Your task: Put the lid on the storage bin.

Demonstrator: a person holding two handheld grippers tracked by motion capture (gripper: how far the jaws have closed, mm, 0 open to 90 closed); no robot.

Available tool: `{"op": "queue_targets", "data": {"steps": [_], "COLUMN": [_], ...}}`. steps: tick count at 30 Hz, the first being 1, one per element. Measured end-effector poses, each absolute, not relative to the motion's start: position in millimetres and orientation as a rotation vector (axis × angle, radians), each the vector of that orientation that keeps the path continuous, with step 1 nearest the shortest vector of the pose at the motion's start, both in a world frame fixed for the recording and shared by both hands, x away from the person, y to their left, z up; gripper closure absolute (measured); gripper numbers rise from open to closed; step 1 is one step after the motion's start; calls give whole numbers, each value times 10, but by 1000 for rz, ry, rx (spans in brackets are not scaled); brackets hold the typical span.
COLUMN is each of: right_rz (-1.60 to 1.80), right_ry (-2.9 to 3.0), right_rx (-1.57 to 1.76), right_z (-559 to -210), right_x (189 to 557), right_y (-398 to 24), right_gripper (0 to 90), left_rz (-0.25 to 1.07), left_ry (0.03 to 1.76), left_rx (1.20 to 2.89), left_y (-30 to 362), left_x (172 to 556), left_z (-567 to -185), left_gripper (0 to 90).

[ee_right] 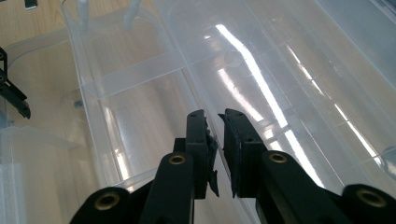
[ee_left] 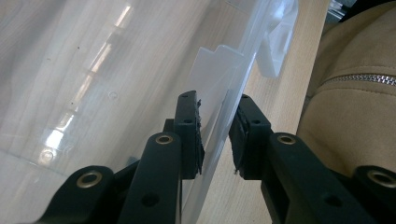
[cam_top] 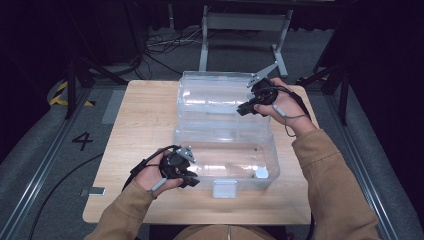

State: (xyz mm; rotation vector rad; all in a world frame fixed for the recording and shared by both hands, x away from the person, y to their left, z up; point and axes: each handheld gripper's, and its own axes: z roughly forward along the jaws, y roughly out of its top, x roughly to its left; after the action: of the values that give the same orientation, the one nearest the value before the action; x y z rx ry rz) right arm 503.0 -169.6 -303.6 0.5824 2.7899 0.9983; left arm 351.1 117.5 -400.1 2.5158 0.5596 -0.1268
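Both tongs on the clear box, grip looks thin

Nearest me, my left gripper point(cam_top: 186, 175) has its jaws either side of the front wall of the clear plastic box point(cam_top: 225, 150), close to the white latch point(cam_top: 224, 189); I cannot tell whether the pads truly press it. A small white cap point(cam_top: 261, 173) lies inside. Farther off, my right gripper point(cam_top: 248, 106) is clamped on the rim of the open lid point(cam_top: 215, 92). My worry: slick, flexing plastic could slip free, and the lid would drop or the box skid across the table point(cam_top: 140, 125)
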Motion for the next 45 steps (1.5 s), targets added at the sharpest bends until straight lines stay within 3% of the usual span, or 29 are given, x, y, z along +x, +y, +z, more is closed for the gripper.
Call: {"op": "queue_targets", "data": {"steps": [45], "right_rz": [984], "right_ry": [2810], "right_rx": [506], "right_z": [-2936], "right_x": [4785], "right_y": [-1697], "right_gripper": [833], "left_rz": [-126], "left_ry": [514], "left_rx": [2535], "left_y": [1147], "left_x": [3526], "left_z": [-4048], "left_gripper": [759]}}
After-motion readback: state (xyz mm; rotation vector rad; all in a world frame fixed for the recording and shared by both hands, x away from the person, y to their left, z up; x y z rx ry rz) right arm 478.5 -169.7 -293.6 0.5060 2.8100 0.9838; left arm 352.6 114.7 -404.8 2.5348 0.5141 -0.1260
